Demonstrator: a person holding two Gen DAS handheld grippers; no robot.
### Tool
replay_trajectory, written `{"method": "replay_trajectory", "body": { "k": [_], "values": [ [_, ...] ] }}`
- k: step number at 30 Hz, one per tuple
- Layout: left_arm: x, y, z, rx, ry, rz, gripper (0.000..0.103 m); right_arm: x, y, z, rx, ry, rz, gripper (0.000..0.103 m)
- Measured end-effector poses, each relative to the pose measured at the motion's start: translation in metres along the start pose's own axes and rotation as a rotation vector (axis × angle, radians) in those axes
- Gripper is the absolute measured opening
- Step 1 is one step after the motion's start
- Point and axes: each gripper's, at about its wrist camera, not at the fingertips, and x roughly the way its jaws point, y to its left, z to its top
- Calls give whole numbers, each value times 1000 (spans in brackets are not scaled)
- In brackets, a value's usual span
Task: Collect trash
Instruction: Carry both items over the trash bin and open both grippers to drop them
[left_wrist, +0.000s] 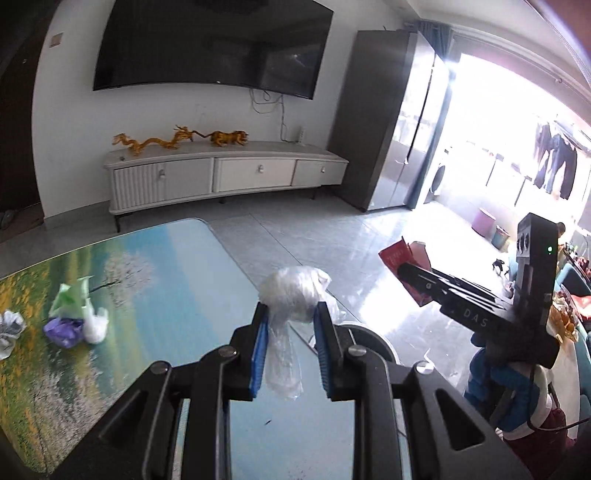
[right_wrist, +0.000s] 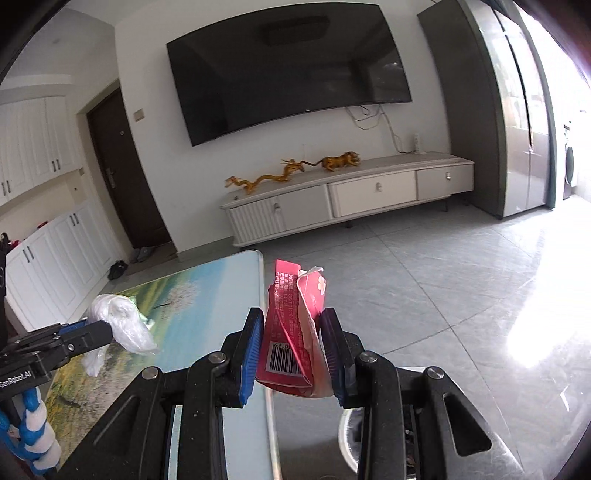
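1. In the left wrist view, between the blue pads of the left gripper (left_wrist: 290, 314), a crumpled clear plastic bag (left_wrist: 293, 295) is clamped; its wad bulges above the fingertips and a thin tail hangs down between the fingers, so its long axis runs roughly along them, toward the camera.
2. This gripper is angled downward over the near right corner of the bench (left_wrist: 177, 266), which has a printed landscape top.
3. At the left of the bench lie four more scraps: a green wrapper (left_wrist: 72, 297), a purple wad (left_wrist: 63, 330), a small white bag (left_wrist: 96, 325) and a grey-white crumple (left_wrist: 10, 328) at the edge.
4. To the right, the right gripper (left_wrist: 408, 275) reaches leftward over the tiled floor, closed on a red carton (left_wrist: 397, 256); a hand in a blue and white glove (left_wrist: 517, 387) holds it from below.
5. In the right wrist view, the right gripper (right_wrist: 291, 325) pinches the flattened red carton (right_wrist: 291, 332) between its pads; the carton stands upright, long axis along the fingers, torn top pointing away, barcode near the bottom.
6. At the left, the left gripper (right_wrist: 105, 330) points rightward over the bench (right_wrist: 207, 291), gripping the one clear plastic bag (right_wrist: 122, 321).
7. A round bin rim (right_wrist: 417, 373) shows below the right gripper.
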Motion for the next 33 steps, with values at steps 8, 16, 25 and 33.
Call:
{"method": "replay_trajectory", "body": {
  "k": [8, 16, 25, 33],
  "values": [
    [116, -57, 6, 75, 187, -84, 24, 40, -100, -43, 167, 144, -120, 31],
    [216, -97, -6, 105, 355, -118, 24, 82, -169, -85, 312, 266, -155, 33],
    [282, -115, -15, 67, 469, -165, 47, 102, -208, -114, 394, 317, -190, 51],
    [273, -118, -12, 68, 430, -152, 48, 85, -225, -115, 434, 291, -235, 52]
  ]
}}
